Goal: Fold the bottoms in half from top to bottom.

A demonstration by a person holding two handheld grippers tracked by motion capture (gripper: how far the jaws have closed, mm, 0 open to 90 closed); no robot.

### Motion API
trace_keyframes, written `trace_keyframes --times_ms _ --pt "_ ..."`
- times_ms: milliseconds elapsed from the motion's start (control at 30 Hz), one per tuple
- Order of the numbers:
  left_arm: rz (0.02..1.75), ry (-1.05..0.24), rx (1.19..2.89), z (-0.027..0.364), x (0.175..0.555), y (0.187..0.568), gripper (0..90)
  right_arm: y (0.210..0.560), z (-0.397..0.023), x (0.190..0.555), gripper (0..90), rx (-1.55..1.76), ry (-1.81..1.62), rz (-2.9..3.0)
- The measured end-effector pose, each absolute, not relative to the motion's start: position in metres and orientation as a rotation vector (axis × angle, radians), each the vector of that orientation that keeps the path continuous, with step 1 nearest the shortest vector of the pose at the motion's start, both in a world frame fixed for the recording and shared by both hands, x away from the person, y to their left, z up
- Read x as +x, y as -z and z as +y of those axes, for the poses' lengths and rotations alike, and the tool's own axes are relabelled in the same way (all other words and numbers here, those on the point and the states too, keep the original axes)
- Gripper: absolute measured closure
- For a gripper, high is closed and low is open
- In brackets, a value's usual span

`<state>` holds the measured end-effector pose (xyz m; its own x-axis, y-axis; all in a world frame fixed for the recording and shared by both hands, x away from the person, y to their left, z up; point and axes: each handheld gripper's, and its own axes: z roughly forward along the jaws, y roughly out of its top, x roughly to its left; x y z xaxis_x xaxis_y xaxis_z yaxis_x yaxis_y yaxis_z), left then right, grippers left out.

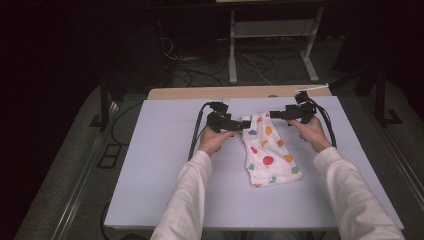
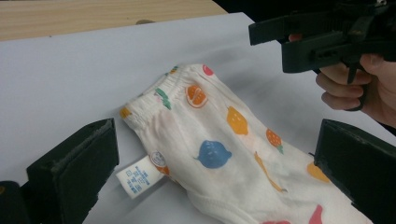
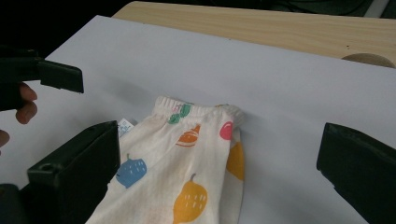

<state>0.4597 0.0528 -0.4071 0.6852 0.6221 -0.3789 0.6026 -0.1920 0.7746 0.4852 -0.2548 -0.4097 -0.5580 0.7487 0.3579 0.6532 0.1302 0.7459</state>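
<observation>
The folded child's shorts point(image 1: 267, 150), white cotton printed with coloured fruit, lie flat on the pale tabletop point(image 1: 150, 150), a little right of its middle, with the elastic waistband point(image 2: 154, 95) toward the far edge and the leg end toward the person. A small white care label point(image 2: 135, 179) sticks out from the side of the garment near the waistband, lying on the bare surface. The left gripper point(image 1: 239, 123) is held low at the waistband's left corner, and in the left gripper view its two black jaws stand wide apart with the cloth between them, gripping nothing; whether their tips touch the fabric cannot be told. The right gripper point(image 1: 272, 114) is held just beyond the waistband's right corner, and in the right gripper view its jaws are likewise spread, the waistband lying between them and a little ahead, with nothing clamped. Each gripper is held in one hand, the left hand point(image 1: 214, 141) and the right hand point(image 1: 312, 132) both in white sleeves that come in from the near edge. A strip of bare wooden board point(image 1: 240, 92) shows along the far side of the tabletop.
</observation>
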Motion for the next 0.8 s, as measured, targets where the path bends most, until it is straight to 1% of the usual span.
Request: trace_keyframes --times_ms 400,800 --pt "1.035 0.003 1.837 0.051 0.482 0.414 0.0 0.414 -0.253 0.497 0.0 1.459 -1.407 2.297" --pt "1.078 0.033 1.846 0.047 0.489 0.432 0.0 0.421 -0.25 0.504 1.2 1.482 -1.385 2.326"
